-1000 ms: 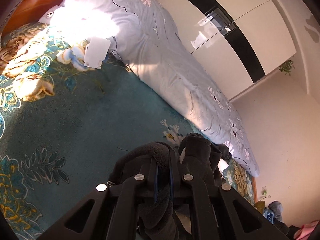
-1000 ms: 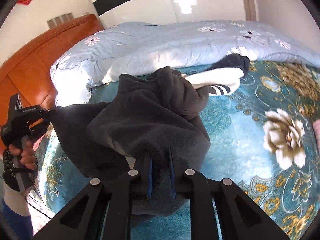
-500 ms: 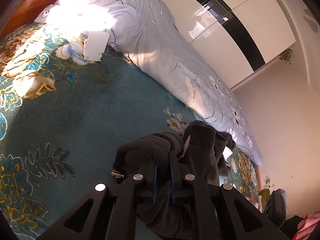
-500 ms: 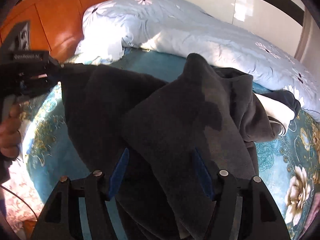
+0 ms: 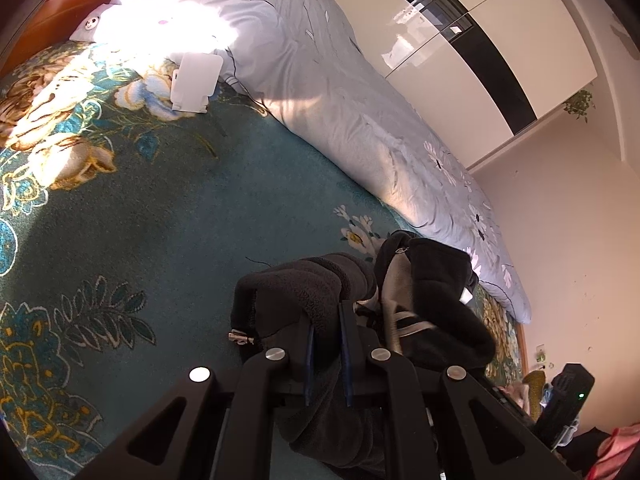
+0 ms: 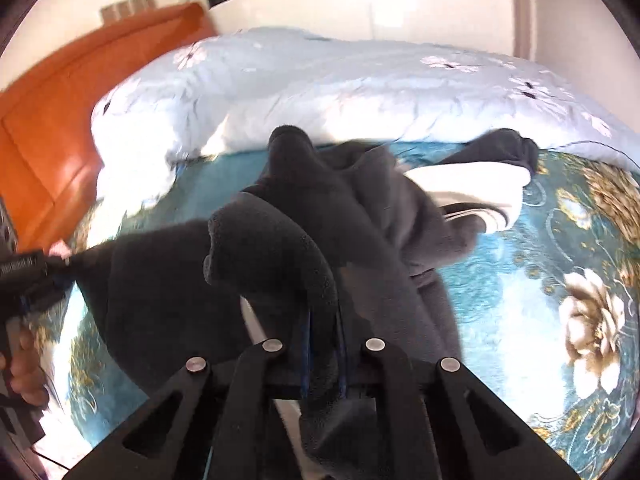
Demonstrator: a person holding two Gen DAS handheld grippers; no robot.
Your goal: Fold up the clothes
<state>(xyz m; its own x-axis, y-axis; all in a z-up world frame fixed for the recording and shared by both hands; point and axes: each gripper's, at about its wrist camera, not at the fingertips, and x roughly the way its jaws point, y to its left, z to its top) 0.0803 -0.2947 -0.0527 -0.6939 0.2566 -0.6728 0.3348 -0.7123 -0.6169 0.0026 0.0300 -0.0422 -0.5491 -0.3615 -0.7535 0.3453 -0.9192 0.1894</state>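
Pinching a thick fold of the dark grey fleece garment [image 5: 320,292], the left claw [image 5: 326,356] has its two blue-edged fingers [image 5: 309,360] drawn close together with the cloth squeezed between them. A small metal zip pull [image 5: 240,338] hangs from the fleece just left of this claw, and more of the garment, with a pale grey lining showing, bunches up just ahead and to the right of it. Beyond it spreads the teal floral bed cover [image 5: 140,208], with a white rectangular object [image 5: 194,82] lying far ahead and to the left, at the edge of the pale blue flowered duvet [image 5: 340,92]. The right claw [image 6: 322,354] is closing, and a rolled ridge of the same fleece [image 6: 280,248] sits between its fingers, the pads already pressing on the cloth. From there the garment stretches left to the other claw, seen at the frame's edge in a person's hand [image 6: 24,368], and drapes down toward the bed cover. Ahead and to the right of the right claw lies a black-and-white garment [image 6: 472,188] on the bed cover, partly under the fleece. An orange wooden headboard [image 6: 60,120] stands far left.
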